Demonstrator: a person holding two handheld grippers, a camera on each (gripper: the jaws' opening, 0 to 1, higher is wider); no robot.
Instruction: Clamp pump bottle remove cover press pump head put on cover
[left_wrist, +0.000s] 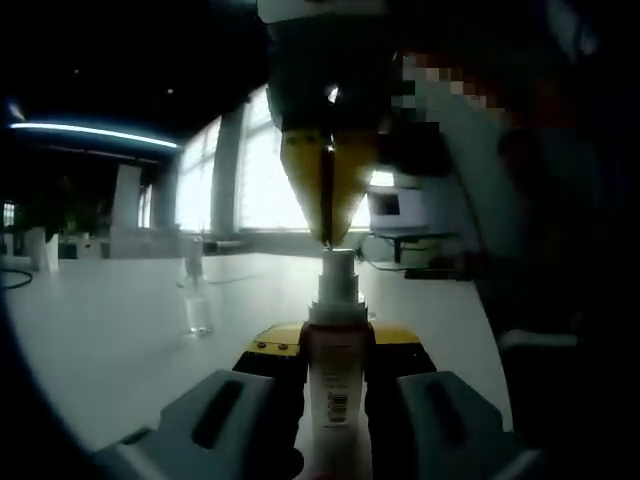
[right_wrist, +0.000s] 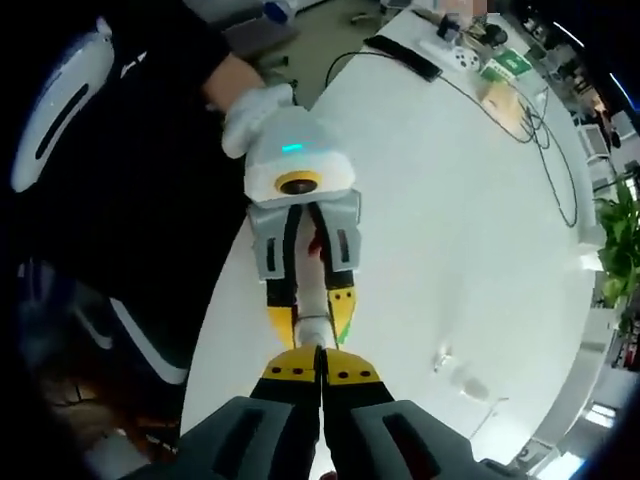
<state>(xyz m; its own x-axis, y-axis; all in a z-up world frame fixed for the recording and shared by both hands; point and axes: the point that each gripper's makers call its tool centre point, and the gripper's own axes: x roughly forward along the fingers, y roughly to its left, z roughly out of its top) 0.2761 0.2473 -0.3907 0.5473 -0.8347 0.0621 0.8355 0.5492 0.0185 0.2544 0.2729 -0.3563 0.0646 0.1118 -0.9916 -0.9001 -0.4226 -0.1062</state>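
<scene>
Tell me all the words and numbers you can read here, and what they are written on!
No words or numbers can be read.
Pump bottle: a label with barcode-like lines, too small and blurred to read.
Green item at the far end of the white table: too small to tell whether it carries print.
Clear cover on the table: no print seen.

Bright windows at eleven o'clock backlight the dim left gripper view, while the white surface glares evenly in the right gripper view.
</scene>
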